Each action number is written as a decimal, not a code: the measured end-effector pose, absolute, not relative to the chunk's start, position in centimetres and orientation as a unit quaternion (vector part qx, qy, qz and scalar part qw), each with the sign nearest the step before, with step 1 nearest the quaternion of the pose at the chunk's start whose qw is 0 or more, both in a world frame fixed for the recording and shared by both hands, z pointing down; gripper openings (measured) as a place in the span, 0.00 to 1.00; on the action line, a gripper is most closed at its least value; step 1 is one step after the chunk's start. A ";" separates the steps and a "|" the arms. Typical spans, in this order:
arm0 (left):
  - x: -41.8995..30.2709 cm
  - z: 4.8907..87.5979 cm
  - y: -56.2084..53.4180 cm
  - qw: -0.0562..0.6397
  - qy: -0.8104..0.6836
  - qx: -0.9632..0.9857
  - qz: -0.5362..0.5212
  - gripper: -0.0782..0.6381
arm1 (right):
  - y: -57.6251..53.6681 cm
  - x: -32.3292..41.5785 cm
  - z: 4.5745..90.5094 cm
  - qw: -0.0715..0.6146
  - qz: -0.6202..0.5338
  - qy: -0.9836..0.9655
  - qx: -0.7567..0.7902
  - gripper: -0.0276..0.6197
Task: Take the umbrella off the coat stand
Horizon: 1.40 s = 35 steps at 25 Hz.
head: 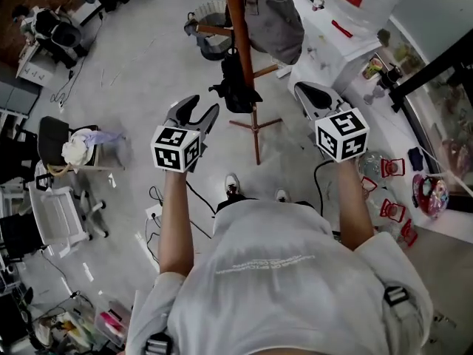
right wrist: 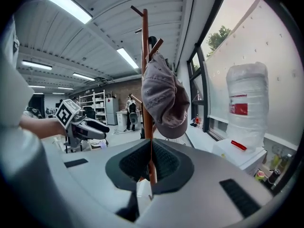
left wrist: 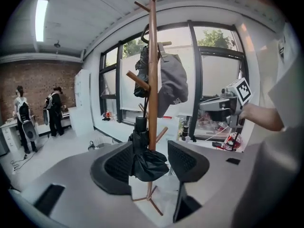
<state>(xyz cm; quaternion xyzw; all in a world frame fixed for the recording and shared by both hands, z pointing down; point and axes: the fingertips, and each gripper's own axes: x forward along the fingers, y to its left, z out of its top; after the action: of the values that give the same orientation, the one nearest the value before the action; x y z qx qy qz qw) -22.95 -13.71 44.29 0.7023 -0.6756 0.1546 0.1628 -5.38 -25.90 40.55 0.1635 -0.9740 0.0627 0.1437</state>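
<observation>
The umbrella [left wrist: 145,151], black and folded, hangs low on the stand [left wrist: 152,56] against the pole, below a grey cap [right wrist: 161,103]. The left gripper view shows it whole, framed between that gripper's jaws, which stand apart and empty. The head view shows the left gripper [head: 203,111] short of the stand and the umbrella untouched. The right gripper [head: 310,93] is on the stand's other side. Its own view shows the jaws closed together on nothing, and they hide the umbrella. That view alone shows the cap's brim up close and a wrapped water bottle [right wrist: 247,103]. Only the left gripper view shows two people [left wrist: 21,118] by a brick wall.
</observation>
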 end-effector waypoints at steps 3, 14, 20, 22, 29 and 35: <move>-24.6 45.4 -16.1 0.173 -0.645 0.728 0.154 0.47 | -26.5 -6.2 40.8 0.146 0.072 -0.967 0.196 0.09; -26.5 50.6 -23.8 0.209 -0.506 0.820 0.169 0.58 | -28.3 -8.1 43.6 0.181 0.095 -0.934 0.293 0.09; -26.6 53.6 -26.9 0.218 -0.418 0.866 0.168 0.67 | -28.9 -8.9 45.7 0.203 0.117 -0.912 0.338 0.09; -26.9 54.2 -27.9 0.213 -0.387 0.884 0.152 0.69 | -28.8 -9.1 46.4 0.210 0.124 -0.904 0.350 0.09; -25.8 57.7 -28.4 0.260 -0.238 0.928 0.125 0.76 | -27.5 -8.0 48.0 0.231 0.141 -0.877 0.396 0.09; -22.1 59.1 -26.8 0.246 -0.130 0.953 0.120 0.76 | -25.8 -5.3 49.3 0.240 0.152 -0.855 0.433 0.09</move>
<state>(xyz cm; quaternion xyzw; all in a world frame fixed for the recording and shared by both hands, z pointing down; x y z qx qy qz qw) -22.08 -26.82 59.12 0.9530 -0.1299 0.1200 0.2460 -5.30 -25.76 49.32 0.4330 -0.8554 0.1523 0.2400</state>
